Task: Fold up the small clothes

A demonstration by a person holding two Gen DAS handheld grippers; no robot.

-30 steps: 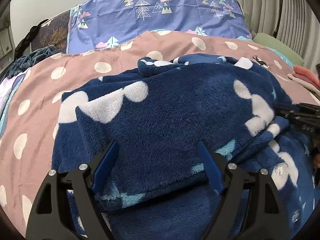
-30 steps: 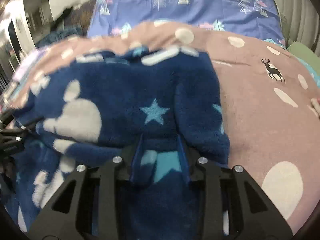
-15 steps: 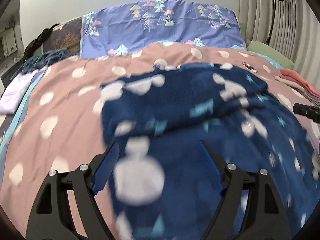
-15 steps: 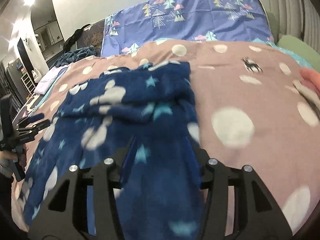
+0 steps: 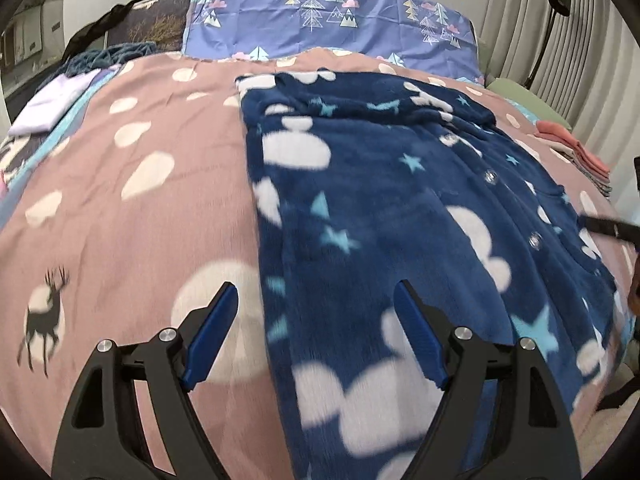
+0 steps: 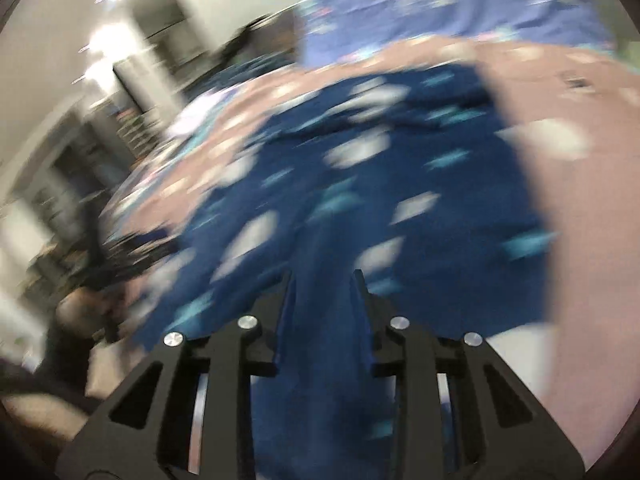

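A navy fleece garment with white clouds, blue stars and snap buttons lies spread flat on the pink spotted bedspread. My left gripper hangs open over its near left edge, one finger above the bedspread, the other above the fleece, nothing pinched. The right gripper shows as a dark blur at the garment's right side. In the right wrist view everything is smeared. There my right gripper is closing to a narrow gap above the garment, fleece showing in the gap. Blur hides whether the pads press it.
A purple tree-print cover lies across the head of the bed. Folded pink clothes sit at the right edge, a folded lavender cloth and a teal knit at the far left. A lamp stands before the curtain.
The garment was bunched and folded over; now it lies spread out flat. Both grippers have drawn back toward its near end, the left one shifting left. The right jaws widened, then narrowed again.
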